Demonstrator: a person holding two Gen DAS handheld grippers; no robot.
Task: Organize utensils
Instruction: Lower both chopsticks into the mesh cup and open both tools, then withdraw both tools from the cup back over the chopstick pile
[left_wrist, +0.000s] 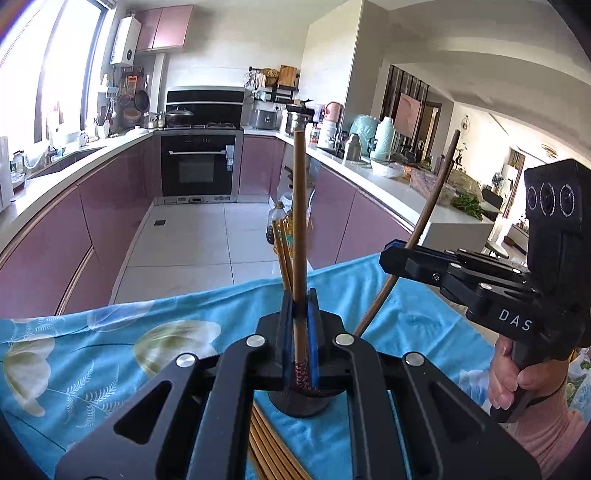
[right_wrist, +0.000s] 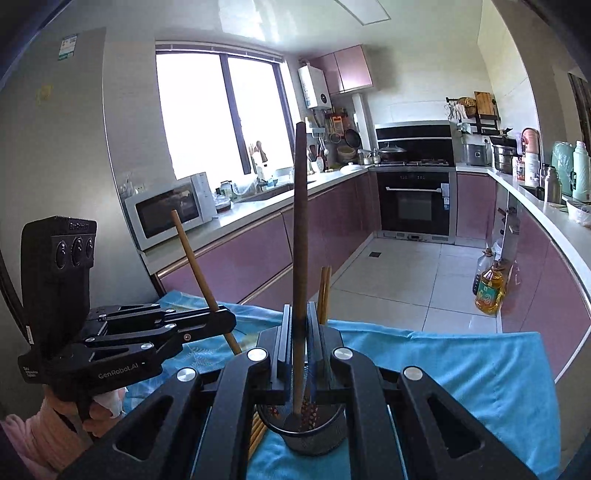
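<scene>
Both claws are closed on single chopsticks. By the left claw (left_wrist: 300, 306) a light bamboo chopstick (left_wrist: 298, 206) is gripped low on its shaft, close above the patterned end, and is held nearly upright. By the right claw (right_wrist: 298, 314) a darker chopstick (right_wrist: 300, 221) is pinched the same way, also standing nearly upright. Below both, a dark round holder (right_wrist: 314, 430) is seen on the blue flowered cloth (left_wrist: 110, 354) that covers the tabletop, and the lower ends of the two sticks are near its mouth; whether they are inside it cannot be told for certain. Two more chopsticks (left_wrist: 282, 254) are seen leaning beyond the claws, apparently standing in the holder, and a loose bundle (left_wrist: 266, 443) is left lying on the cloth just left of the holder.

Such chopsticks are judged to be light, stiff and slender, with a smooth finish that may slip or pivot between flat pads. A firm pinch near one end is suited to dropping them upright, though a long free length is thereby left to swing. Little force should be needed, and breakage is unlikely. The holder is judged light enough to be tipped if a stick is pushed sideways against its rim.
</scene>
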